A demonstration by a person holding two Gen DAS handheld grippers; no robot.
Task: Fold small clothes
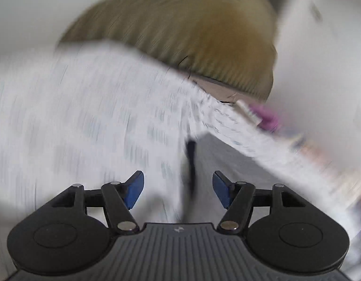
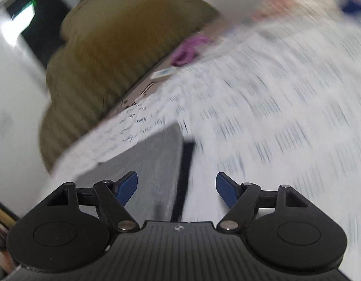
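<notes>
Jaws on both the left gripper and right gripper gape empty, white printed garment spread just ahead, so honestly a blurry rushed grab could snag one layer and wreck the fold.

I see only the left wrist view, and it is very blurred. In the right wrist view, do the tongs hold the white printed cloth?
Observer: No. The right tongs stand open and their blue pads grip nothing; the white printed cloth lies ahead of them.
Operator: What is to the left of the olive ribbed knitted garment there? My view shows only a white blur on that side.
Observer: At the upper left, beyond the garment, there is a dark rectangular opening with a small green light in it.
</notes>
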